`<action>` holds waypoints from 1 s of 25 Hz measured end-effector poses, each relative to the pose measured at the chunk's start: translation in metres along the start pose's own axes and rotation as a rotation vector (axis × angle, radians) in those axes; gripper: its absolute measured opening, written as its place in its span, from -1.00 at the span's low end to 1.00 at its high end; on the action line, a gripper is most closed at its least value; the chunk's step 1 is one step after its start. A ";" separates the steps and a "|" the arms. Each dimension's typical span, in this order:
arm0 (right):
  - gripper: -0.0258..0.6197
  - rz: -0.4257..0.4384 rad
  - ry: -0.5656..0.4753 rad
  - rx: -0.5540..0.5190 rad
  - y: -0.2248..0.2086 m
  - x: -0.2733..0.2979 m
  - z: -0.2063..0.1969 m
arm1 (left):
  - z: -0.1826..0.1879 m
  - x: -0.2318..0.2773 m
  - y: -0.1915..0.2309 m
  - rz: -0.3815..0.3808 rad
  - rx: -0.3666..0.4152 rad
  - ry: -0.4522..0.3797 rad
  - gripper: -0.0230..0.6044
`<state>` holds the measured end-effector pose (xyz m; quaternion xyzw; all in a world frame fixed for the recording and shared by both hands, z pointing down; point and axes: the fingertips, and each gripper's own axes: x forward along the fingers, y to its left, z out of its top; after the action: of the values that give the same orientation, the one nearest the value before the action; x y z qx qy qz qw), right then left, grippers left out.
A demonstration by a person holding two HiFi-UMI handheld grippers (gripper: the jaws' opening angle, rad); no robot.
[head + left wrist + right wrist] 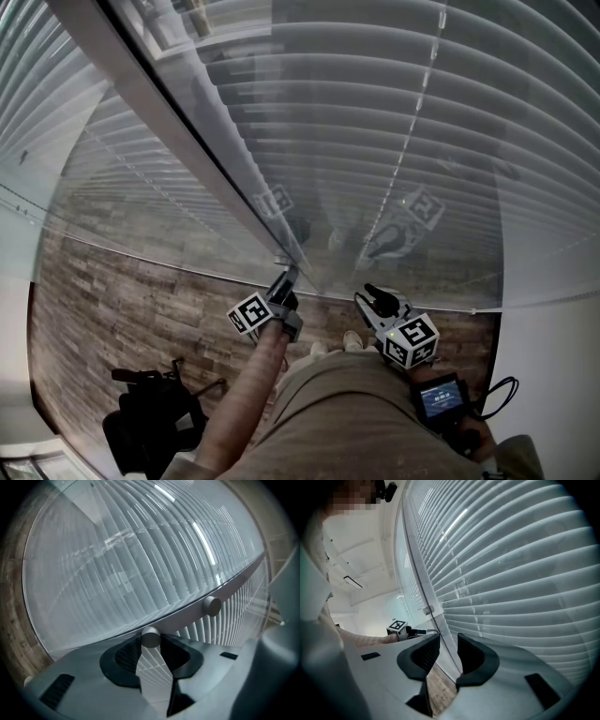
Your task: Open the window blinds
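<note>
One grey knob tight in the left gripper; right gripper spread, empty.

Frame post: grey, metal look, matt, smooth. Glass pane right of post: glossy, reflective. Blind slats behind glass: pale, smooth, faint sheen. Knob on post: grey, matt. Left gripper, right gripper: matt grey plastic; pads black, ribbed. Floor below post: wood-look planks, rough grain. Bag left of post: black cloth.

Head view looks steeply down; both gripper views closely face the same blinds.
</note>
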<state>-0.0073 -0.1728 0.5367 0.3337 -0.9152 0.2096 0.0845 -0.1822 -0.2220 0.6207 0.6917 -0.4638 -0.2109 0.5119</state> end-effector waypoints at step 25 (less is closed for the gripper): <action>-0.54 -0.006 0.004 0.039 -0.002 0.008 -0.013 | 0.003 -0.006 0.011 0.362 0.828 0.122 -0.43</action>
<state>-0.0118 -0.1727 0.5509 0.3376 -0.9098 0.2278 0.0802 -0.1915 -0.2188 0.6286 0.7570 -0.5915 0.1262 0.2470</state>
